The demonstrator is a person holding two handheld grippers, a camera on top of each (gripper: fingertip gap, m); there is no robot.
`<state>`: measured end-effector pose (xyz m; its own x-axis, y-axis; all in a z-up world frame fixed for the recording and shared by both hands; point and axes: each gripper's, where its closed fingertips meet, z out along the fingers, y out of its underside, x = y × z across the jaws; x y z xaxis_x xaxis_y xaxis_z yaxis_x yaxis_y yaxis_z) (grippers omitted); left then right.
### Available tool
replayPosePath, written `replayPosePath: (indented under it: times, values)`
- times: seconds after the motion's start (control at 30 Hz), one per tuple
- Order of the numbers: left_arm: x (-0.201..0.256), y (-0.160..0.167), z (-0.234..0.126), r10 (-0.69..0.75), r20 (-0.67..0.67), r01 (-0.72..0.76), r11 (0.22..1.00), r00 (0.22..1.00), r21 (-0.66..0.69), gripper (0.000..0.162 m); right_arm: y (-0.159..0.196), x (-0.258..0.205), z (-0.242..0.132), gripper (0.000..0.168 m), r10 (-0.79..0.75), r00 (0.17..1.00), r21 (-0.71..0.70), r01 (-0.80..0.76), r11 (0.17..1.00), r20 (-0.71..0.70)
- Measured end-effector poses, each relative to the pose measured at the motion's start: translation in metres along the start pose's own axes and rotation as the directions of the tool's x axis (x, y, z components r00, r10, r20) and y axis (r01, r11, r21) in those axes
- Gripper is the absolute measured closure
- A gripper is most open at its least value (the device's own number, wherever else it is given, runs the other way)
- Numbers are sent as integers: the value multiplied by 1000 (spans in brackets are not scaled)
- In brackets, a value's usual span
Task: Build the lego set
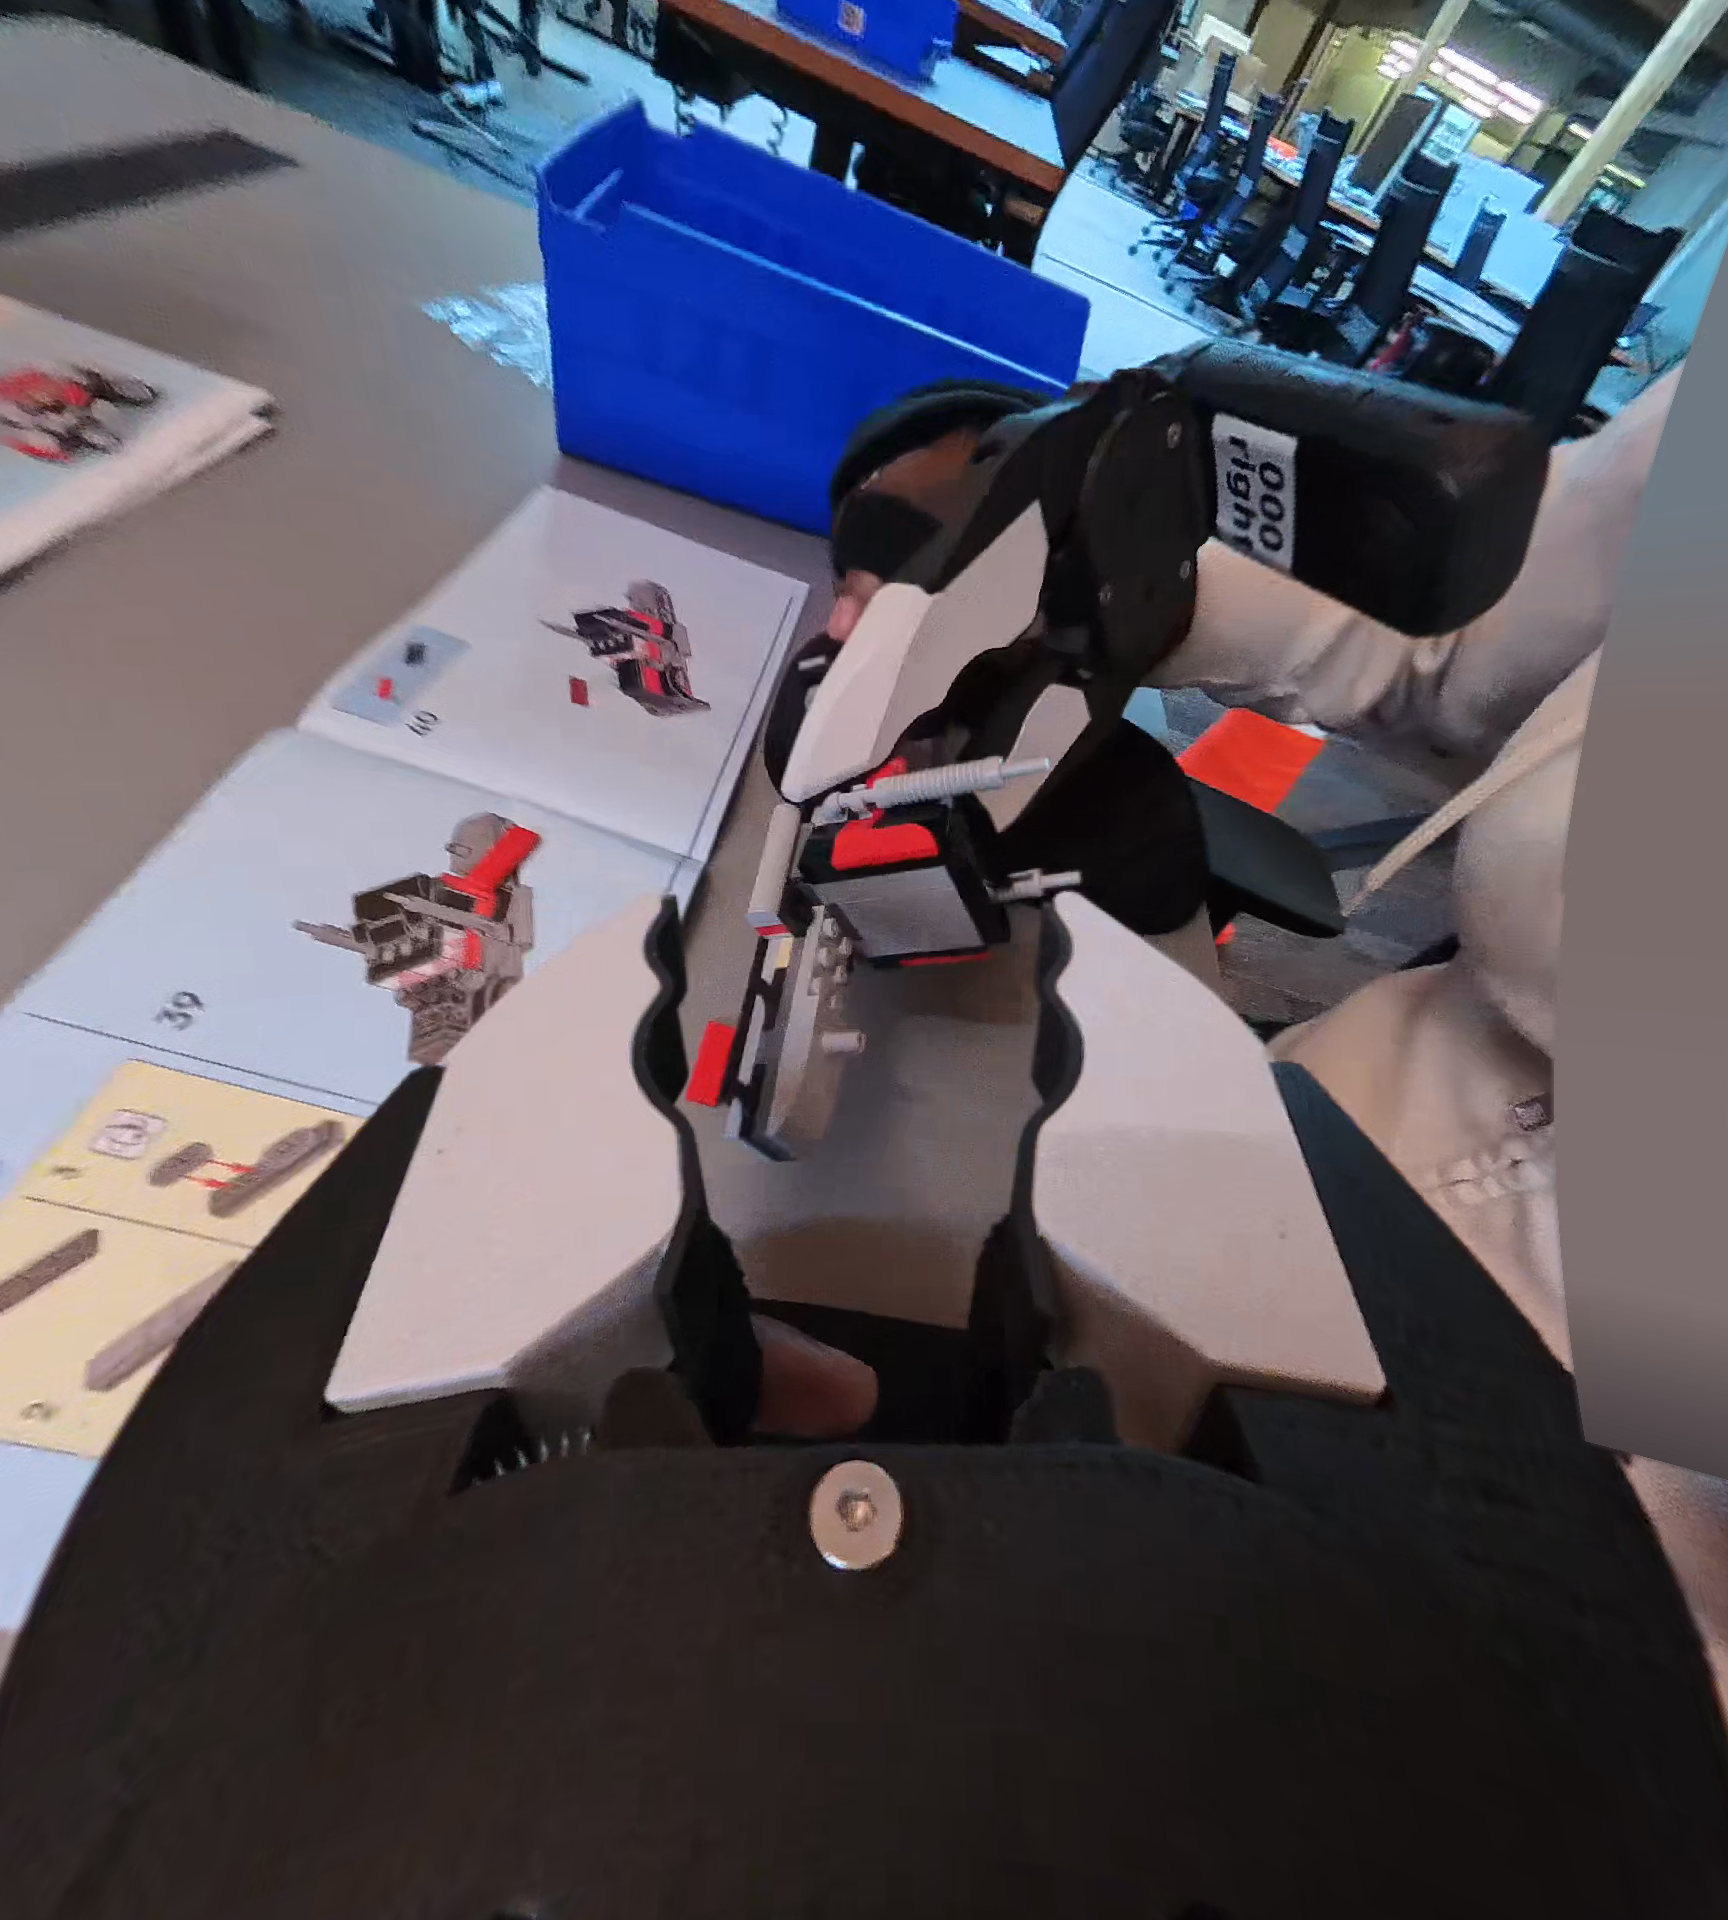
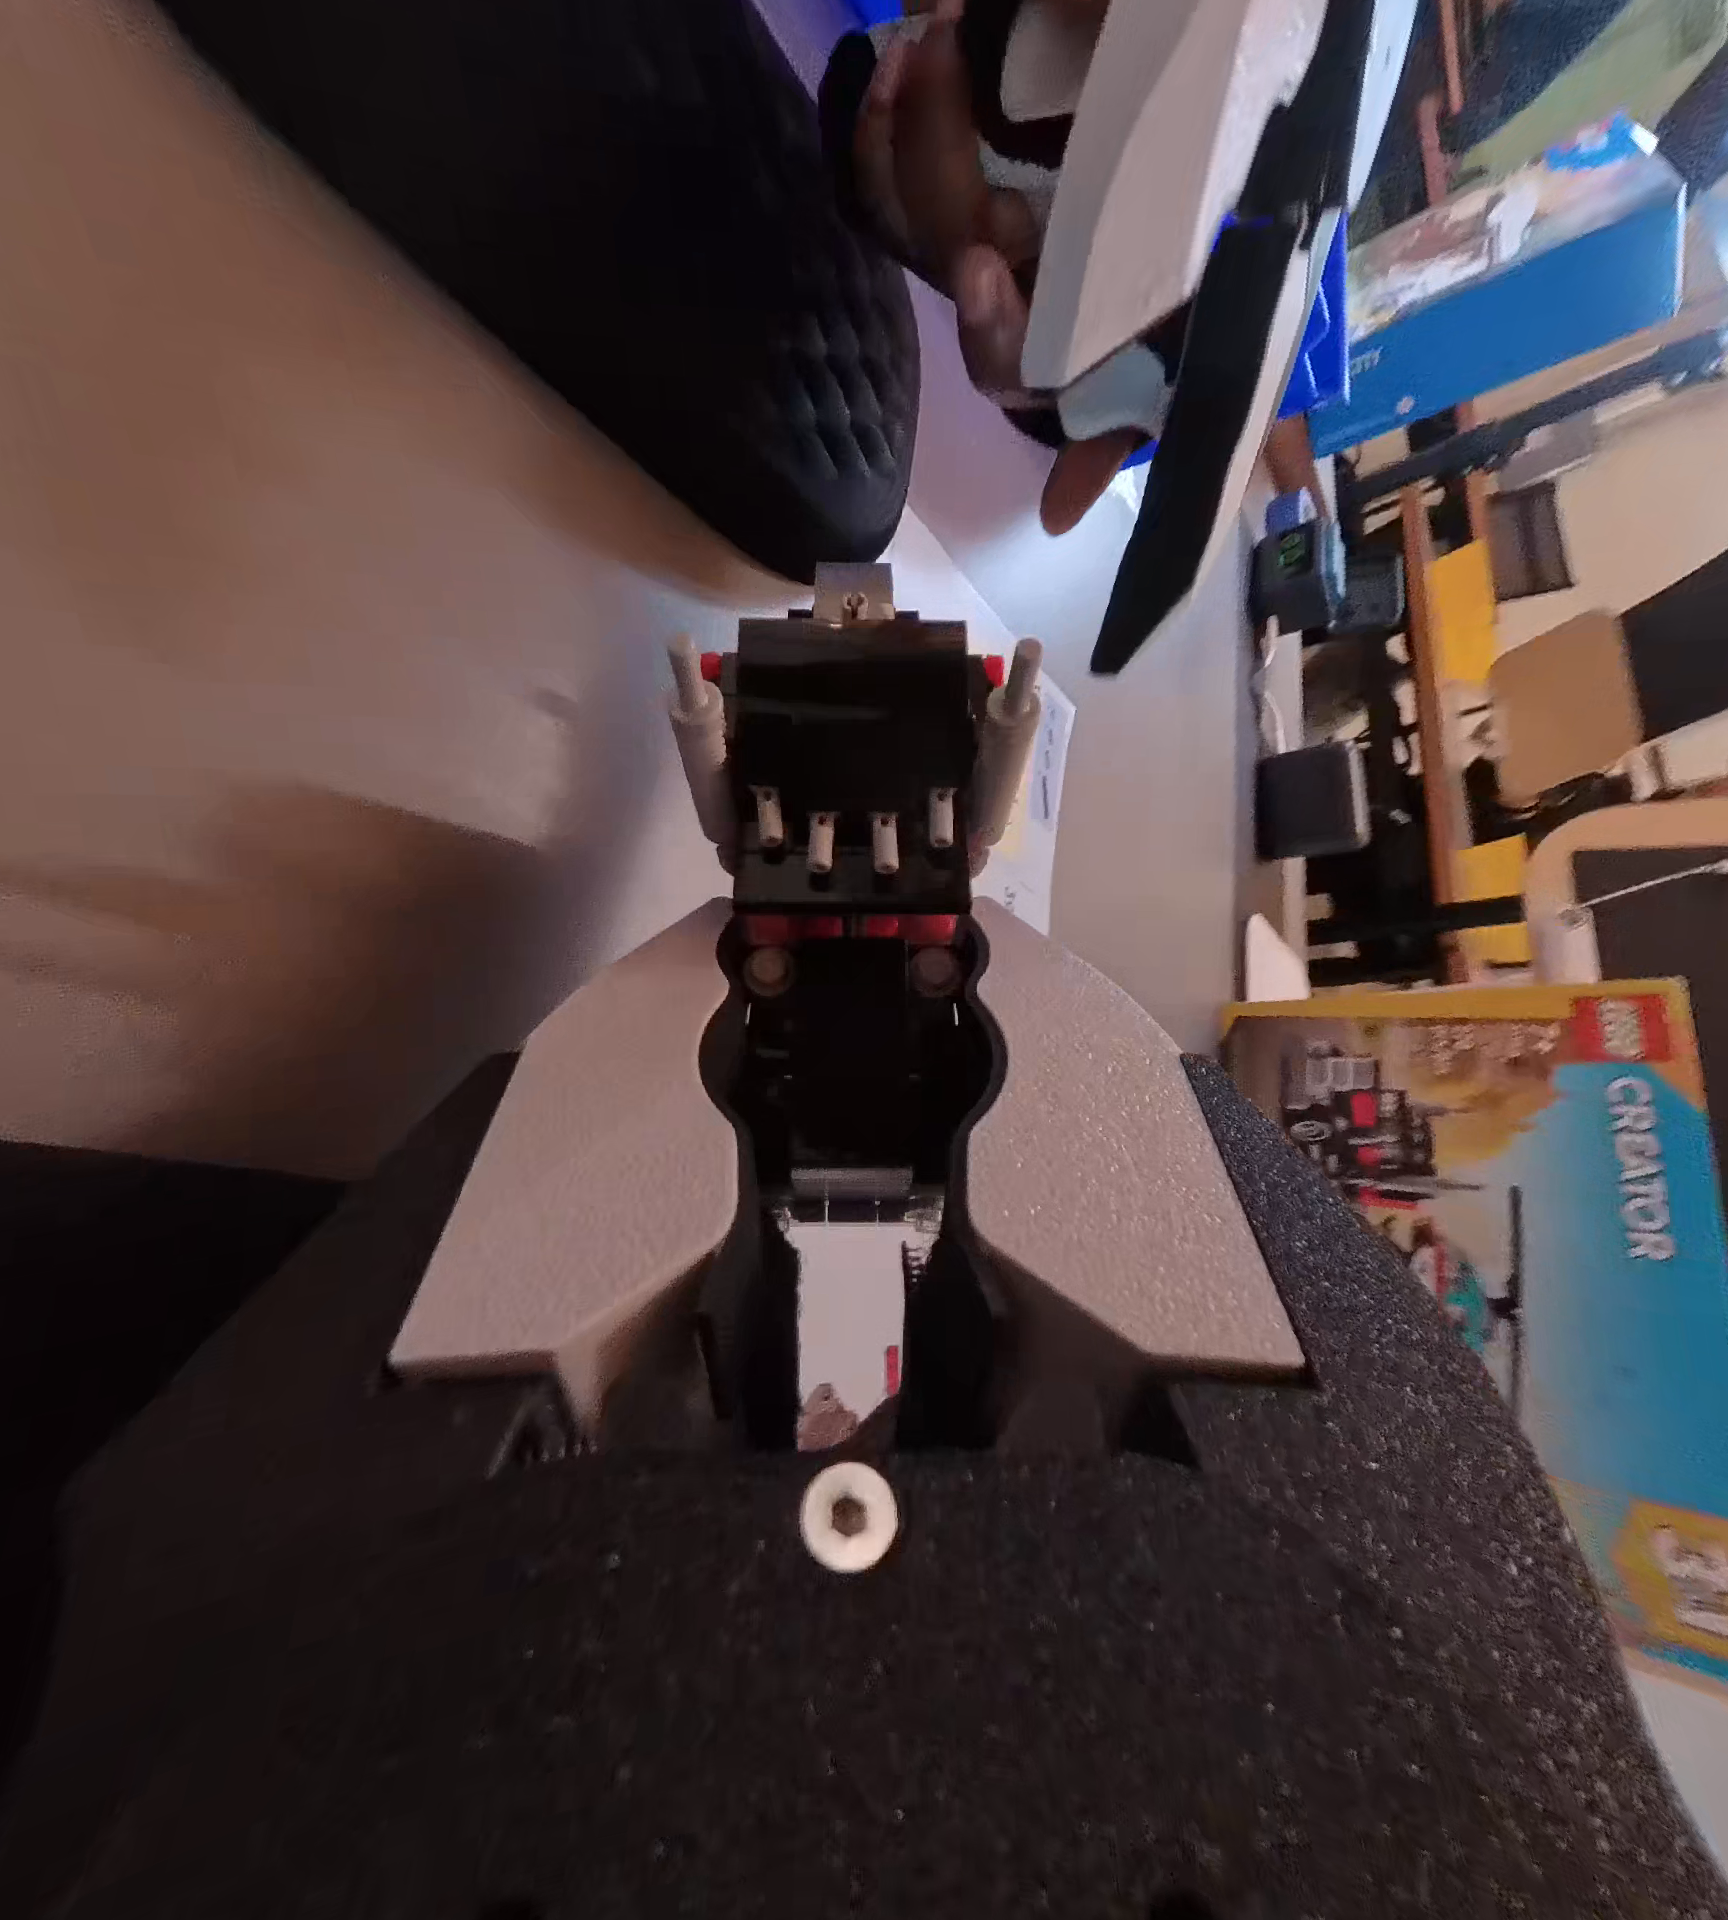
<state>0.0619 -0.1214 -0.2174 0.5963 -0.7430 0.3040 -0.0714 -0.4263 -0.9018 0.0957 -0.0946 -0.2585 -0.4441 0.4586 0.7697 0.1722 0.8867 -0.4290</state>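
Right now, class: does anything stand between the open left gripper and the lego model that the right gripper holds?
Nothing visible does. The lego model hangs just beyond the left gripper, clamped by the right gripper.

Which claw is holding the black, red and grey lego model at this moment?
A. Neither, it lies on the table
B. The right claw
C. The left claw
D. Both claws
B: the right claw is shut on the lego model, while the left claw is open with nothing between its fingers.
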Motion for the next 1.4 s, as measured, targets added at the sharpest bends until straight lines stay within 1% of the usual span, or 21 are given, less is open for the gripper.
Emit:
replayPosePath:
  times: [0.1,0.17,0.27,0.33,0.43,0.57,0.77,0.93,1.03,1.13,1.27,1.4]
  values:
    - [5,3,7,-62,-31,61,998,998,-23,83,0,2,4,131,-91,995,-20,91,996,-39]
    - [6,8,14,-82,-30,80,995,996,-55,79,-3,4,5,131,-140,987,-13,139,990,-75]
    - [1,18,22,-70,15,72,991,997,-111,79,-6,4,6,132,-198,975,-9,198,980,-104]
    - [-1,19,25,-69,31,72,990,997,-118,84,-4,1,9,131,-260,960,-37,258,965,-99]
    - [-2,26,29,-1,48,9,985,999,-170,92,-5,-4,11,131,-294,951,-34,292,956,-98]
    - [1,39,33,72,40,-59,962,997,-266,95,-5,-5,14,131,-343,933,-47,340,939,-113]
    - [3,46,37,165,35,-145,934,986,-326,104,-7,-11,20,131,-383,918,-60,378,924,-108]
    - [5,48,37,178,34,-158,933,983,-324,104,-8,-14,20,131,-394,912,-55,391,919,-109]
    - [6,50,38,195,35,-171,923,980,-344,104,-8,-18,18,129,-387,919,-44,385,922,-75]
    - [6,52,38,202,37,-175,915,979,-364,104,-9,-20,16,123,-376,925,-39,375,926,-42]
    - [3,53,37,209,55,-175,915,976,-364,106,-9,-24,11,117,-347,938,-22,348,937,8]
    - [4,53,37,225,54,-189,906,973,-378,106,-5,-27,3,113,-270,962,-11,270,963,51]
